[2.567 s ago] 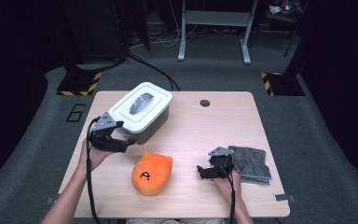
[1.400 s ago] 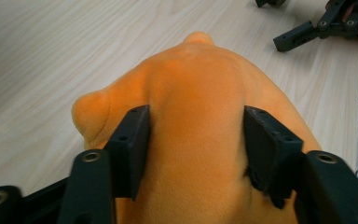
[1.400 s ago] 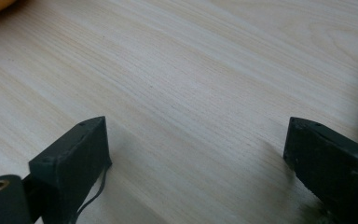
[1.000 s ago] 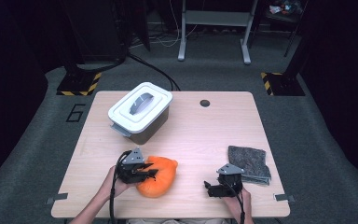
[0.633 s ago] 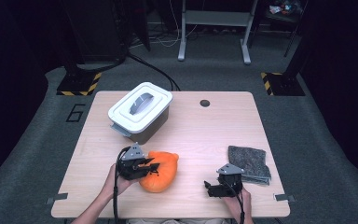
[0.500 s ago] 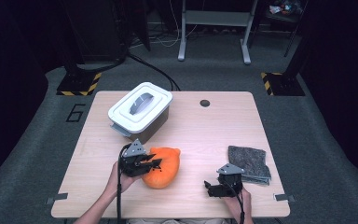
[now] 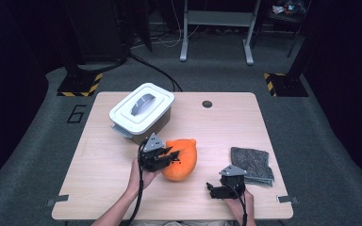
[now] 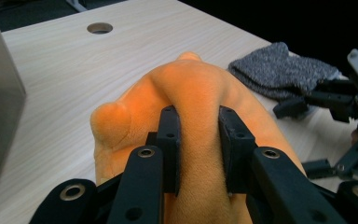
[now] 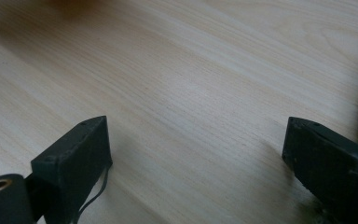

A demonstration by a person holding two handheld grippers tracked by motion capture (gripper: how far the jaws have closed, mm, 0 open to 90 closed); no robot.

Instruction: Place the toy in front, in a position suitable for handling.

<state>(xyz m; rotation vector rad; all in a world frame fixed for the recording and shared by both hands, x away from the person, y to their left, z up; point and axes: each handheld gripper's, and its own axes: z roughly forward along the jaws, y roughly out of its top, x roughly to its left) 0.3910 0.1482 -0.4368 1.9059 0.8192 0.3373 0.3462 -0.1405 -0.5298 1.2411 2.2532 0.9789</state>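
Observation:
An orange plush toy (image 7: 181, 158) sits near the middle of the wooden table, lifted slightly at its left side. My left gripper (image 7: 167, 157) is shut on a fold of the orange plush toy (image 8: 200, 98), which bulges up between the two black pads (image 8: 169, 140). My right gripper (image 7: 213, 190) rests low at the table's front right, open wide, with bare wood between its jaws; the same gripper (image 9: 196, 144) shows its two pads far apart. A grey cloth (image 7: 251, 164) lies folded just right of it.
A white lidded box (image 7: 142, 108) with a grey handle stands at the back left, close behind the toy. A round cable hole (image 7: 207, 103) is at the back centre of the table (image 7: 94, 179). The grey cloth (image 8: 279, 70) lies beyond the toy.
My left gripper has carried the orange toy up and away from the front edge, toward the white box. The right gripper has stayed in place.

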